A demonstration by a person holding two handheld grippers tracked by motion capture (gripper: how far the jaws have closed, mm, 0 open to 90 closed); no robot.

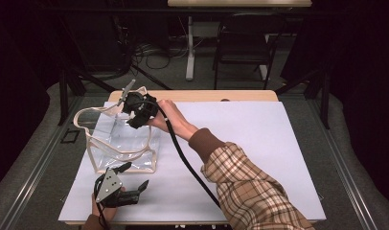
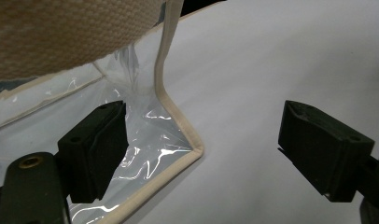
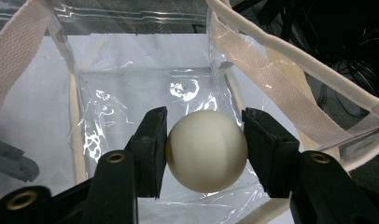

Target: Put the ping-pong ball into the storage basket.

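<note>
A clear plastic tote bag [image 1: 120, 139] with cream trim and webbing handles stands open on the left of the white table sheet. My right gripper [image 3: 204, 140] is shut on a cream ball [image 3: 206, 150] and holds it over the bag's open mouth, with the clear bag bottom [image 3: 145, 93] below. In the high view that right gripper [image 1: 140, 112] hangs at the bag's far rim. My left gripper [image 1: 135, 184] rests low near the table's front left, jaws open and empty, straddling the bag's near bottom corner [image 2: 194, 149].
A white sheet [image 1: 259, 143] covers the wooden table. The right gripper's black cable [image 1: 183, 153] trails across it along the plaid sleeve [image 1: 250, 191]. A dark chair [image 1: 243, 45] and a table leg [image 1: 189, 48] stand on the floor behind.
</note>
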